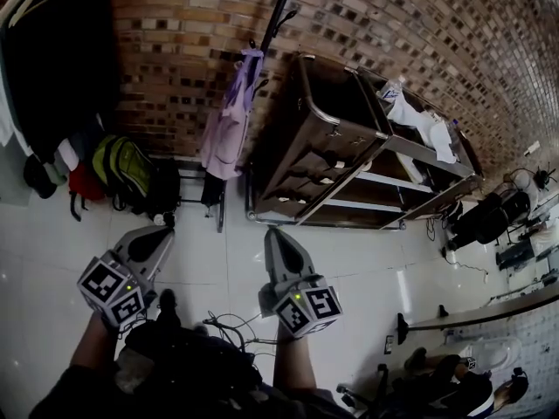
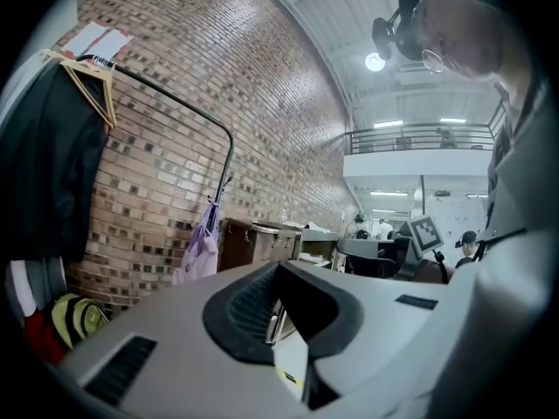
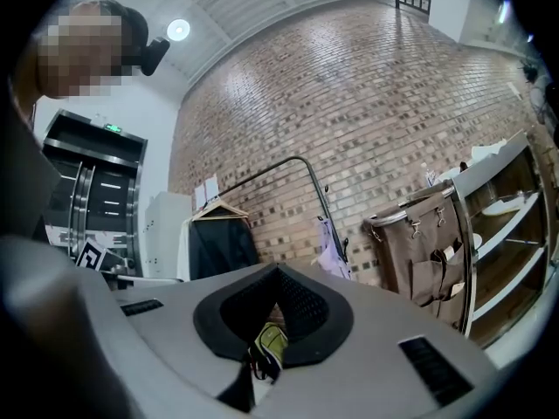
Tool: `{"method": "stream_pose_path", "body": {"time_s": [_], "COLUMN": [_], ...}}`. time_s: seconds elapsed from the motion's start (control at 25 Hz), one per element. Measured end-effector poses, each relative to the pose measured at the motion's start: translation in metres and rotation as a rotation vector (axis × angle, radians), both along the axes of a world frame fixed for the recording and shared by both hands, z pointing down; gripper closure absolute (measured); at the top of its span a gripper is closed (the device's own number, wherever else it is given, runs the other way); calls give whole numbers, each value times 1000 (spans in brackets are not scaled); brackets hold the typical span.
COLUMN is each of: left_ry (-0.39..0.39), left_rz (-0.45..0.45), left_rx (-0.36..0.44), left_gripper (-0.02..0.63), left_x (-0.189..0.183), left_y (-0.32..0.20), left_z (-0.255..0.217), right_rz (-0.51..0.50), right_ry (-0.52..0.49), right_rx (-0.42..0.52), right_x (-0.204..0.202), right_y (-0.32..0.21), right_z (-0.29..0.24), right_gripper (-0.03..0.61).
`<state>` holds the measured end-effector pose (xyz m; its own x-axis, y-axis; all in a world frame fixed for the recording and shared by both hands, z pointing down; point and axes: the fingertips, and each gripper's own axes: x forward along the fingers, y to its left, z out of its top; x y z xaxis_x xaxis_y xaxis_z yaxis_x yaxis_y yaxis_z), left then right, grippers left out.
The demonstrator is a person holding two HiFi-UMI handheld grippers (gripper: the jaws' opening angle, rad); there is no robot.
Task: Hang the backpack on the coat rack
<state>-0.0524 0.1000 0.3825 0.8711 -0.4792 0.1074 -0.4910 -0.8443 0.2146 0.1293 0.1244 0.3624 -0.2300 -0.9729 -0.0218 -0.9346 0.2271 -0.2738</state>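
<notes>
Evidently reaching, the pressed-together, empty left gripper (image 1: pixel 160 234) and right gripper (image 1: pixel 275 234) are aiming at the yellow-green fabric backpack (image 1: pixel 124 169) on the white tiled floor (image 1: pixel 210 260), next needing to spread around its strap.

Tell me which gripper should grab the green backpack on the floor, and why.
Left, probably. The left gripper is closer to the backpack, which lies by the wall on that side; the right gripper is further off, nearer the cart. Both are shut and empty, so either must open first.
</notes>
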Motion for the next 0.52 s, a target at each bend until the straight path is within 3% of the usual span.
{"method": "stream_pose_path", "body": {"time_s": [0.52], "left_ry": [1], "left_rz": [-19], "left_rx": [-1], "left_gripper": [601], "left_x": [4], "left_y": [33], "left_z": [-3], "right_rz": [-27], "right_ry": [44], "right_rx": [-11], "right_x": [-3], "right_y": [29], "right_z": [3], "right_gripper": [569]}}
